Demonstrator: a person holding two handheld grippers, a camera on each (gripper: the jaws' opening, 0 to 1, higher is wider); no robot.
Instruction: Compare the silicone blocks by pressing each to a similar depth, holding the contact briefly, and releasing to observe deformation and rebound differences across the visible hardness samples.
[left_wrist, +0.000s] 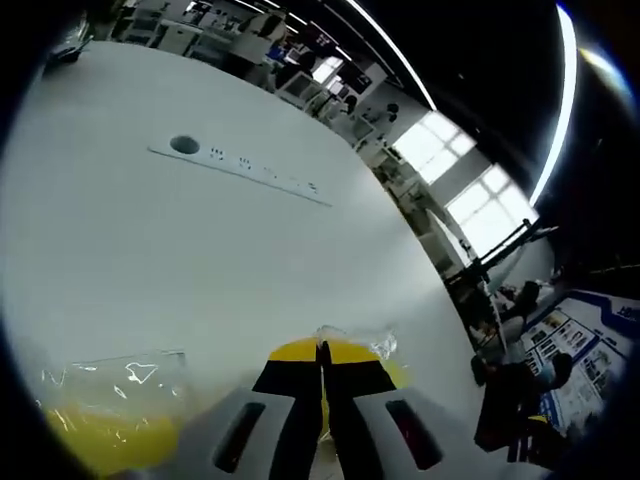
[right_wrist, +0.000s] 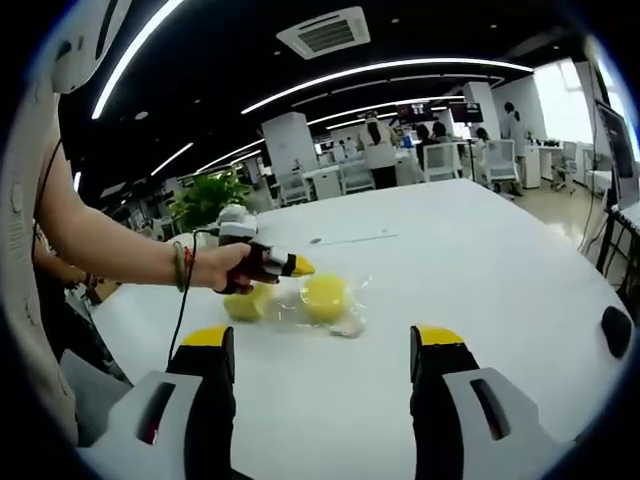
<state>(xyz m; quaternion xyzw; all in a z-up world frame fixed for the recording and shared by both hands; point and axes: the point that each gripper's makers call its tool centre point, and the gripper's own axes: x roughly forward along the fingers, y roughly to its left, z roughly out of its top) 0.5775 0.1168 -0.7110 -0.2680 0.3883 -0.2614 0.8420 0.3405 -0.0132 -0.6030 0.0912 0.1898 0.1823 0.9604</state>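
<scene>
Two yellow silicone blocks in clear plastic bags lie side by side on the white table (right_wrist: 500, 250). In the right gripper view one block (right_wrist: 248, 304) sits under the person's hand and the other block (right_wrist: 323, 297) just right of it. My left gripper (right_wrist: 298, 267), held by that hand, is shut, with its yellow tips above the gap between the blocks. In the left gripper view its shut jaws (left_wrist: 322, 348) point over one bagged block (left_wrist: 393, 368), with the other block (left_wrist: 110, 435) at lower left. Whether the tips touch a bag I cannot tell. My right gripper (right_wrist: 322, 340) is open and well short of the blocks.
A round cable grommet (left_wrist: 185, 145) and a long slot strip (left_wrist: 250, 168) are set in the tabletop beyond the blocks. A dark object (right_wrist: 617, 330) lies near the table's right edge. A potted plant (right_wrist: 210, 200), desks and people stand in the office behind.
</scene>
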